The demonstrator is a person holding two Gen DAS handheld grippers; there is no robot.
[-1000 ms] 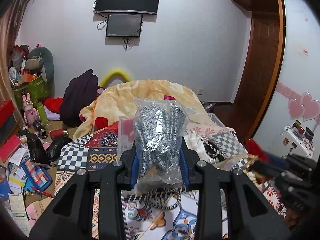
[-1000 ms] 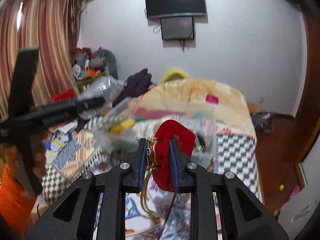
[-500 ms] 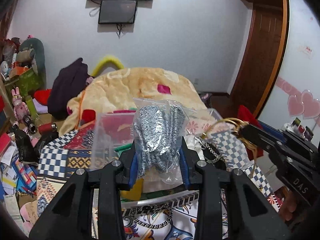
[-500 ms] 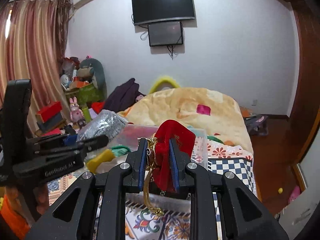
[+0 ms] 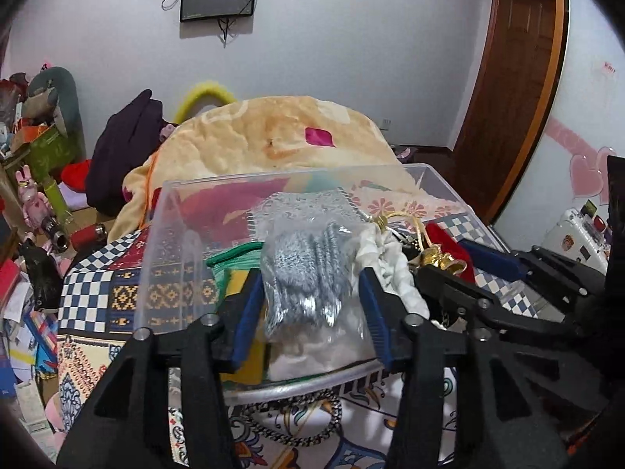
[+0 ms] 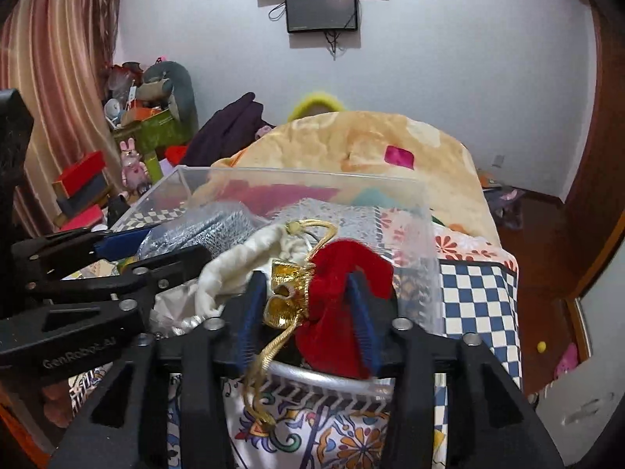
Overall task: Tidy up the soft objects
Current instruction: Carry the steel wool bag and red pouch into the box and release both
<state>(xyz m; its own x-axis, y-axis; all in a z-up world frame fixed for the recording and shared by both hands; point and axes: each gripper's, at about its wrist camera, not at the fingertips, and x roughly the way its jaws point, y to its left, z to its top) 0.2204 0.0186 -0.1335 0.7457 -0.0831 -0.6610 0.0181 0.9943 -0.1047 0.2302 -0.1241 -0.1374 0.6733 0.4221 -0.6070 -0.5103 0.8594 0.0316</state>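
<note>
the left tool [image 5: 310, 308] stands with its blue-padded jaws spread wide, the clear plastic bag of grey-and-white knitted fabric [image 5: 306, 269] between them; whether the pads press the bag i cannot tell. the bag sits inside the clear rectangular plastic bin [image 5: 164, 242], above the bin's near rim, with the green-edged yellow cloth [image 5: 234, 269] just to its left and the cream-white drawstring pouch [image 5: 390, 262] just to its right. the right tool [image 6: 308, 308] has its jaws partly apart, the red velvet pouch with gold trim and gold cord [image 6: 336, 293] draped between them and touching the right pad; the gold cord hangs down over the bin's near rim. the red pouch lies at the right end of the bin, touching the cream pouch.

the two tools are close side by side over the bin, with little room between them; the bin's tall far wall and left wall close in the space ahead and to the left, while the top is open.

the bin rests on a bed covered with a patchwork-patterned quilt of blue-and-white checks [image 6: 476, 293]. a black-and-white braided cord [image 5: 289, 426] lies on the quilt just before the bin. behind the bin is a heaped peach-coloured blanket [image 5: 281, 140]. on the white wall hangs a dark flat screen [image 6: 320, 8], and a brown wooden door [image 5: 511, 78] stands to the right.
</note>
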